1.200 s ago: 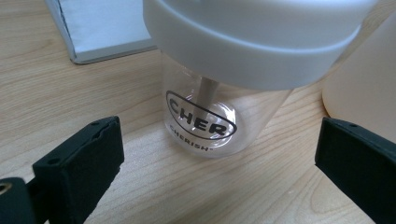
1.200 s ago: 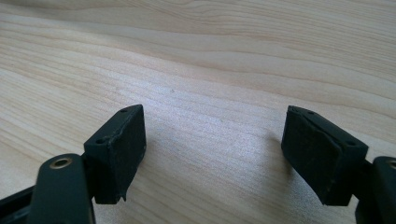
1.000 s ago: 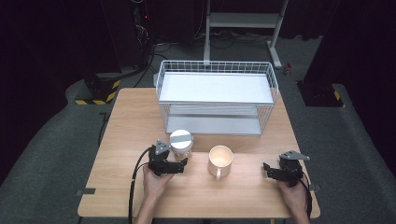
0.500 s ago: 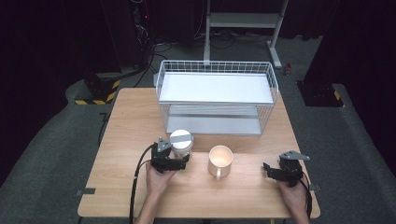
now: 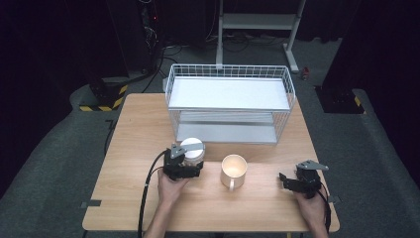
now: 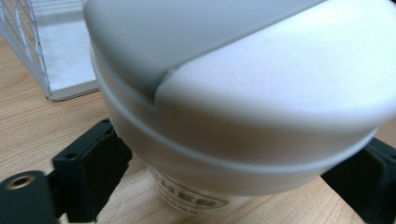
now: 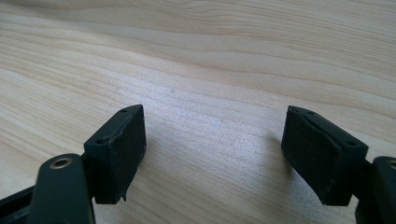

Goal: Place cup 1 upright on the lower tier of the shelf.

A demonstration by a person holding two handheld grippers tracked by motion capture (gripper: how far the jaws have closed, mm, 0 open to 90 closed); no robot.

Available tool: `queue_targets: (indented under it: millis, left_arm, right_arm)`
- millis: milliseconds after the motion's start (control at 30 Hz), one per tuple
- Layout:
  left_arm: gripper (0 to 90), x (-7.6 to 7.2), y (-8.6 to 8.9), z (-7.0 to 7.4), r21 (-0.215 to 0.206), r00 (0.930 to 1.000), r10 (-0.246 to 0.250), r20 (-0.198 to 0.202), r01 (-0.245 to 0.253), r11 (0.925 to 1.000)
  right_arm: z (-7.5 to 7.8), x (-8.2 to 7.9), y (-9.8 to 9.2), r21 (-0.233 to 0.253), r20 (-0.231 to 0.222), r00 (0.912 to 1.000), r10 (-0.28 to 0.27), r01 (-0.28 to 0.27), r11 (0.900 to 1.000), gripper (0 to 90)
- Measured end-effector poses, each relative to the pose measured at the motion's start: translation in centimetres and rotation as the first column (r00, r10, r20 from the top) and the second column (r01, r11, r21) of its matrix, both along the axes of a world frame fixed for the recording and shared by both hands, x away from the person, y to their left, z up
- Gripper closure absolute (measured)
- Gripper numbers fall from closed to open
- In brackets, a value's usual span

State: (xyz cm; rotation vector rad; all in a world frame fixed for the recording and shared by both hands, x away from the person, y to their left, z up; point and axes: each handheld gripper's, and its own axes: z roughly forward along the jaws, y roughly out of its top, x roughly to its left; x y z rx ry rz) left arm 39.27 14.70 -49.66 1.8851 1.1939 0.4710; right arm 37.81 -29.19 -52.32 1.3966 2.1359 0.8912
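dark floor and black stands ring a pale wooden counter (image 5: 133,148), with a white wire basket (image 5: 229,101) at its far edge. near the middle of the counter stands a jar (image 5: 192,151) with a grey lid (image 6: 243,70), upright, just in front of the basket's left half. the left claw (image 5: 184,168) reaches it from the near side; in the left gripper view its jaws stand on either side of the jar below the lid, close against the wall, though whether they press it or only flank it cannot be told. a cream mug (image 5: 234,170) stands just to the right of the jar, apart from it. the right claw (image 5: 297,182) rests low near the counter's right near corner, well apart from the mug, its jaws spread wide over bare wood.
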Motion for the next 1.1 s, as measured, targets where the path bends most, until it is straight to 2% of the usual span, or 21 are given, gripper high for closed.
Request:
queue_targets:
  millis: [900, 1100]
  left_arm:
    - [15.9, 0.51, -0.47, -0.4, 0.006, 0.9991, 0.011, 0.041, -0.011, 0.9999]
    - [18.0, 0.4, -0.64, -0.37, 0.036, 0.9977, 0.008, 0.068, -0.01, 0.9993]
  right_arm:
    - [0.0, 0.0, 0.0, 0.0, 0.0, 1.0, 0.0, 0.0, 1.0, 22.2]
    - [0.0, 0.0, 0.0, 0.0, 0.0, 1.0, 0.0, 0.0, 1.0, 22.2]
